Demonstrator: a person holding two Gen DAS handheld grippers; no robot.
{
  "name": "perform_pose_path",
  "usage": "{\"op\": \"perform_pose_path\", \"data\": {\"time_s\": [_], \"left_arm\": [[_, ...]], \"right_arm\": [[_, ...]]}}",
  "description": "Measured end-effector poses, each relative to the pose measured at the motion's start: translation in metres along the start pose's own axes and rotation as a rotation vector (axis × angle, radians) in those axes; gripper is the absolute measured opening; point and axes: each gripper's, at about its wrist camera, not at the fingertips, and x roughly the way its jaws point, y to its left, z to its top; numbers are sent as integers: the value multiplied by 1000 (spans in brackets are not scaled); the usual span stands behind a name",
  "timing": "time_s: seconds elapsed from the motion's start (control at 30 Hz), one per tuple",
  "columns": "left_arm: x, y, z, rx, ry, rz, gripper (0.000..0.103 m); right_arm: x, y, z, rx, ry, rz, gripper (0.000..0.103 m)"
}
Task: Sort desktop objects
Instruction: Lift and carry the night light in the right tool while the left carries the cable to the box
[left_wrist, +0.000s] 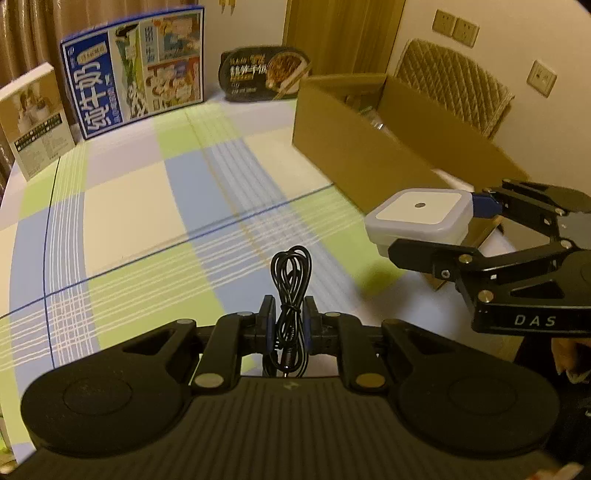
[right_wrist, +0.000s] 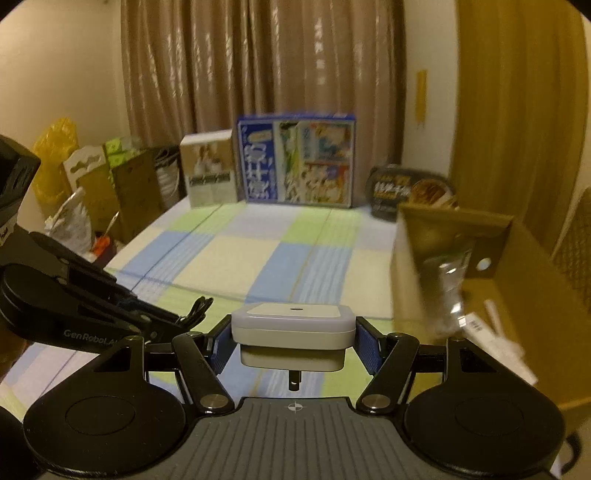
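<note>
Cardboard walls of the open box (left_wrist: 369, 147) decide the coming move: the box stands on the right half of the checked tablecloth (left_wrist: 147, 206), and both carried things lie to its left, so each has to travel rightward and over the rim. The right claw (right_wrist: 293, 334) is clamped on a white plug-in night light (right_wrist: 291, 328), its blue pads (right_wrist: 369, 347) pressing the two short sides. The light lies flat, broad face up, with one metal prong pointing back toward the camera. In the right wrist view the near wall of the box rises just to the right of this claw; in the left wrist view the light hangs in the air just beside the box's near corner, not yet over the opening. The right hand is therefore the nearer one, judged from both views.

The left claw (left_wrist: 289, 314) is closed on a bundled black cable (left_wrist: 291, 295), tied at its waist. The bundle's long axis runs straight forward along the fingers, loops ahead, plug end toward the camera. It is held above the cloth, well apart from the box, which lies ahead and to the right.

Papers and clear wrapping already lie inside the box.
</note>
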Motion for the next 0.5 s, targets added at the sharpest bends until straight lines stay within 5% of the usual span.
{"op": "perform_pose_path", "data": {"time_s": [0.5], "left_arm": [[-21, -73, 34, -14, -84, -98, 11]], "right_arm": [[-77, -74, -1, 76, -84, -163, 64]]}}
